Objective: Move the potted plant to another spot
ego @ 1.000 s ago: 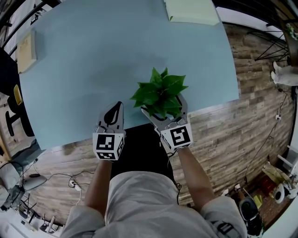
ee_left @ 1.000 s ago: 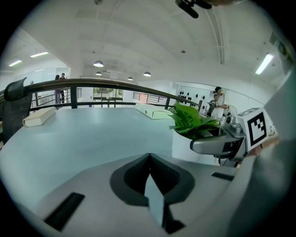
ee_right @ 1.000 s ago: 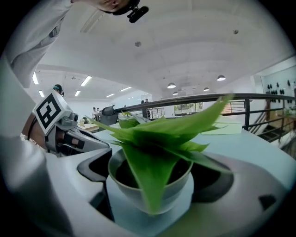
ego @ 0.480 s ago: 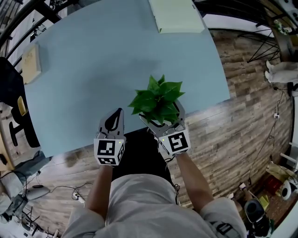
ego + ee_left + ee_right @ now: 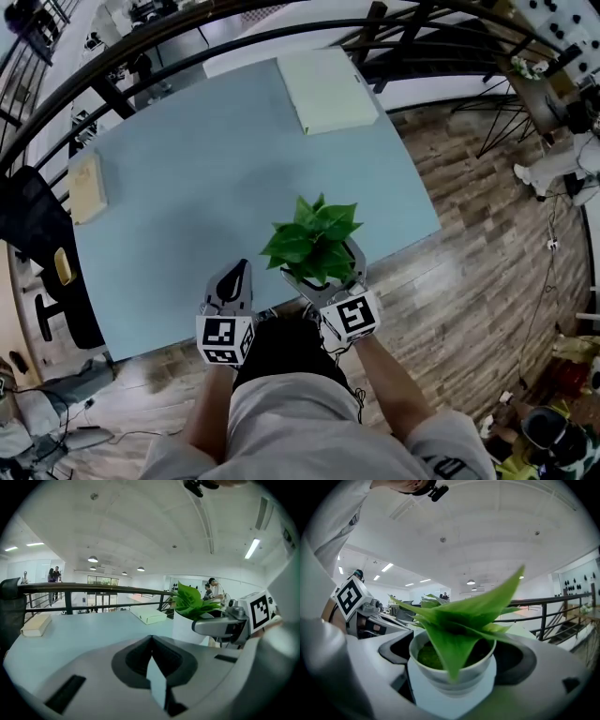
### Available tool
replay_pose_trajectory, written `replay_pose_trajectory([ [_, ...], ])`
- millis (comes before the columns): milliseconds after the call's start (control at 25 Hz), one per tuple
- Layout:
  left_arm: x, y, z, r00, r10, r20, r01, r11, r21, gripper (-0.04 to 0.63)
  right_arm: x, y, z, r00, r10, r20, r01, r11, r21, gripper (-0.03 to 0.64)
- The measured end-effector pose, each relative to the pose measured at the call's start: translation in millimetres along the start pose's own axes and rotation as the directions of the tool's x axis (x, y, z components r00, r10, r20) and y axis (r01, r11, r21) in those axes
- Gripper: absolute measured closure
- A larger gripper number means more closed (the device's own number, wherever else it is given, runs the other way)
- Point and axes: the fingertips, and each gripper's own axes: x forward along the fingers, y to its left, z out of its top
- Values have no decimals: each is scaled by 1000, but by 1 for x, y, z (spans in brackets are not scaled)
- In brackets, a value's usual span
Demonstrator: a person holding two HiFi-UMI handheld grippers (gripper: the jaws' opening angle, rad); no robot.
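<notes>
The pale blue table fills the middle of the head view, and most of its top lies open toward 11 and 12 o'clock from the person. A flat pale box sits at its far edge at about 12 o'clock, and a book lies near its 9 o'clock edge, both well apart from the work. The potted plant stands upright over the table's near edge at 6 o'clock, inside the right gripper, whose jaws are clamped on either side of the white pot, with the leaves rising above them. Whether the pot's base touches the table or hangs just above it cannot be told. The left gripper hangs just beside the pot at its 9 o'clock, jaws pressed together on nothing, so the right hand alone carries the load. Any new spot probably lies forward and leftward, a plain push away from the body.
</notes>
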Motion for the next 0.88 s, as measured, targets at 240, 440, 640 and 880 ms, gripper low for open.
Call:
replay_pose_trajectory([
  [240, -14, 3, 45, 999, -21, 50, 20, 999, 26, 584, -4, 3, 42, 999, -10, 41, 10, 1000, 8, 87],
  [440, -24, 12, 63, 995, -54, 84, 50, 998, 48, 584, -2, 11, 66, 998, -5, 67, 6, 1000, -4, 87],
  [640, -32, 38, 63, 995, -14, 95, 13, 1000, 15, 584, 11, 27, 80, 997, 37, 72, -35, 999, -30, 87],
  [880, -39, 71, 61, 990, 91, 111, -89, 996, -28, 584, 45, 48, 91, 983, 167, 78, -163, 985, -58, 87],
])
